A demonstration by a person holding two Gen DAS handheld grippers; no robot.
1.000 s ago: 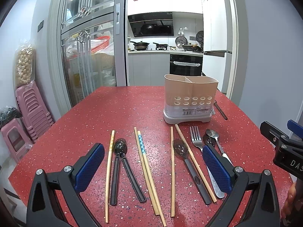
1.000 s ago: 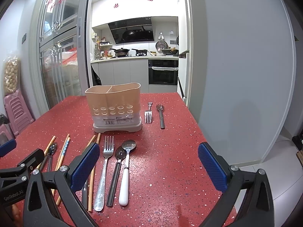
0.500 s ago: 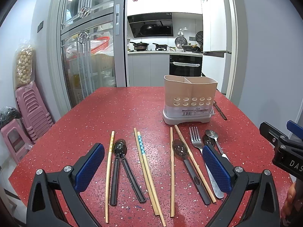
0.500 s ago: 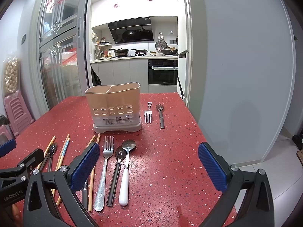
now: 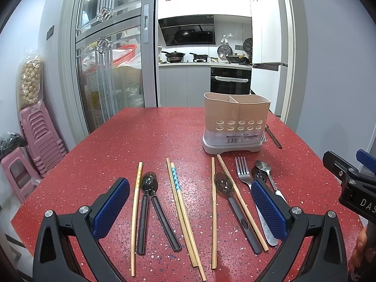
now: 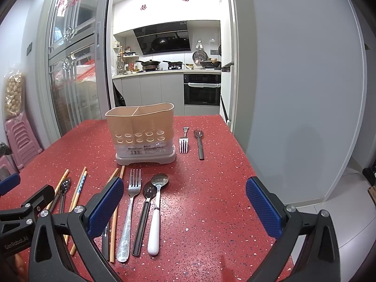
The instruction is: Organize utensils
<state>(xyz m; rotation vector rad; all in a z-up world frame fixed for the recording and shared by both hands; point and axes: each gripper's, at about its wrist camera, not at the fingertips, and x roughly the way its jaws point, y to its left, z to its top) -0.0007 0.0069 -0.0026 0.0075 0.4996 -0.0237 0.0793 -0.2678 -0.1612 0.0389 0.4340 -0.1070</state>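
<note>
Both pairs of blue-padded fingers stand spread wide with nothing between them: the left gripper (image 5: pixel 190 208) hangs low over the near edge of the red speckled tabletop (image 5: pixel 150 136), and the right gripper (image 6: pixel 185 205) does the same further to the right, its right-hand finger out near the table's edge. Between the left gripper's fingers lie two black-handled spoons (image 5: pixel 150 209) splayed in a narrow V from touching bowls, a single pale wooden chopstick (image 5: pixel 135 209) just beside them, a pair of wooden chopsticks, one with a blue-patterned band (image 5: pixel 182 209), and another black-handled spoon (image 5: pixel 235 209) lying between two more loose wooden chopsticks. In front of the right gripper, side by side, are a long steel fork (image 6: pixel 130 211), a dark spoon with a black handle (image 6: pixel 144 213) and a steel spoon with a white handle (image 6: pixel 156 213). Beyond them all stands the beige two-compartment utensil holder on a grey base (image 6: pixel 143 134), apparently empty, with a smaller steel fork (image 6: pixel 183 142) and a dark-handled spoon (image 6: pixel 199 143) lying just to its right. Everything looks light and stiff; the steel pieces are probably slick and flat to the table, so a pinch across the mid-handle seems safest. The chopsticks are thin and apt to roll, and are likely best taken near the middle, in pairs where they already touch.
</note>
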